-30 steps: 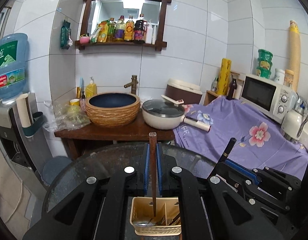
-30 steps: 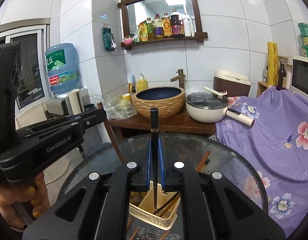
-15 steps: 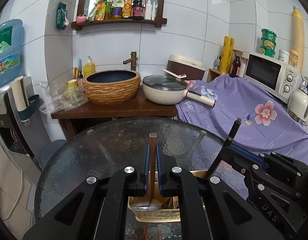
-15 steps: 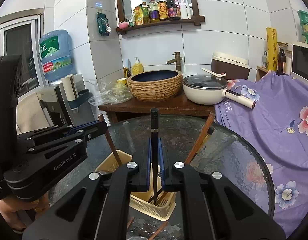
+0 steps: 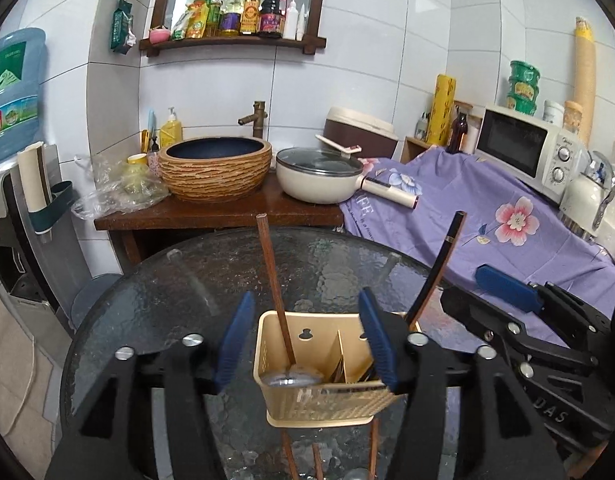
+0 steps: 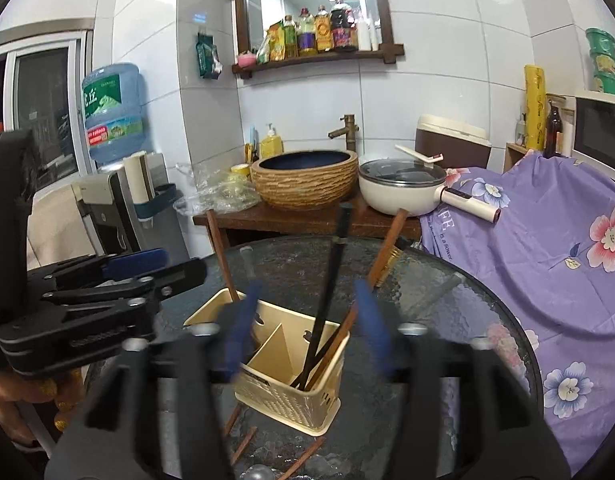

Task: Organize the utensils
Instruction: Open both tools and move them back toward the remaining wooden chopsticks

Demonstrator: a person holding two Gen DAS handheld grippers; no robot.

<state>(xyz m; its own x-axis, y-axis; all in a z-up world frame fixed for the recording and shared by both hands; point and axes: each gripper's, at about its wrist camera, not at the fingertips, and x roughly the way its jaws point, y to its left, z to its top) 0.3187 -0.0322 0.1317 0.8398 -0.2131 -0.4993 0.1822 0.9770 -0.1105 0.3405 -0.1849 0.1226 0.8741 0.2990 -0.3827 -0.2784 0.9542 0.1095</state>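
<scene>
A cream plastic utensil basket (image 5: pixel 323 400) with two compartments stands on the round glass table (image 5: pixel 187 288). A brown-handled spoon (image 5: pixel 273 276) leans in its left compartment. A black-handled utensil (image 6: pixel 329 276) and a brown one (image 6: pixel 383 256) lean in its right compartment (image 6: pixel 307 360). My left gripper (image 5: pixel 307 340) is open just above the basket, empty. My right gripper (image 6: pixel 307 328) is open above the basket (image 6: pixel 291 396), empty; the left gripper shows at its left (image 6: pixel 107 296).
Several brown utensils (image 5: pixel 303 456) lie on the glass in front of the basket. Behind the table are a wooden stand with a woven basin (image 5: pixel 215 172) and a white pan (image 5: pixel 319 176). A purple flowered cloth (image 5: pixel 487 216) and microwave (image 5: pixel 523 148) are at the right.
Both grippers were shut on upright utensils above the basket; they lowered, opened, and let the spoon and the black utensil drop into the basket.
</scene>
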